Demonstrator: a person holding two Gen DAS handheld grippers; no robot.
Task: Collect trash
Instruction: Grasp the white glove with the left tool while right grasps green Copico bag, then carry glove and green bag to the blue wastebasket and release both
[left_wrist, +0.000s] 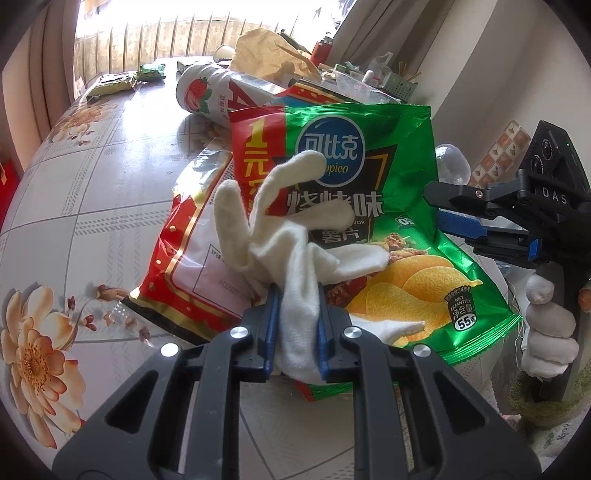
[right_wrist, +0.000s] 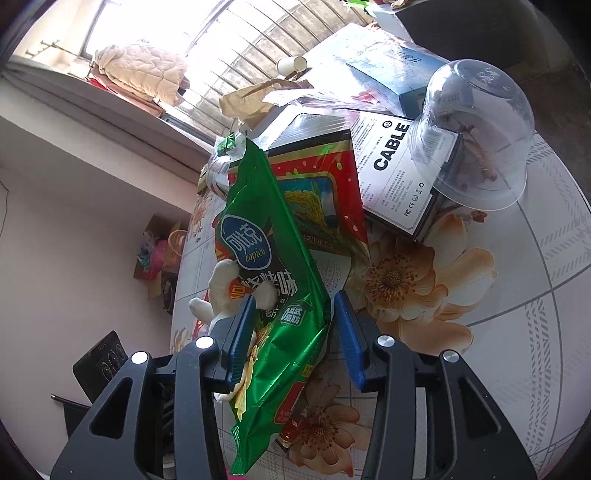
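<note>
left gripper (left_wrist: 295, 325): jaws clenched on a white cloth glove (left_wrist: 291, 254), blue pads pressing both sides of it; glove fingers splayed loose above the pads, over the chip bag.
right gripper (right_wrist: 291, 332): jaws stood apart, straddling the lower half of the green chip bag (right_wrist: 273, 280); left pad touched the bag, right pad stood clear of it, so no squeeze. Also in the left wrist view (left_wrist: 476, 218) at the bag's right side, its handle held by a gloved hand (left_wrist: 546, 328).
green chip bag: tilted up off the table (left_wrist: 92, 192), leaning over a red-bordered rice bag (left_wrist: 184, 254), near the table edge closest to the grippers.
rice bag: flat on the table under the chip bag, clear window and red trim showing.
strawberry bag (left_wrist: 207, 92): lay behind the rice bag, toward the table's far side.
brown paper (left_wrist: 266, 55): crumpled, at the far edge.
green packets (left_wrist: 118, 83): far left corner, well apart from the pile.
clear plastic cup (right_wrist: 476, 136): upside down, its rim resting partly on a box marked CABLE (right_wrist: 399, 166), just beside the rice bag.
paper cup (right_wrist: 291, 64): on its side at the far edge.
</note>
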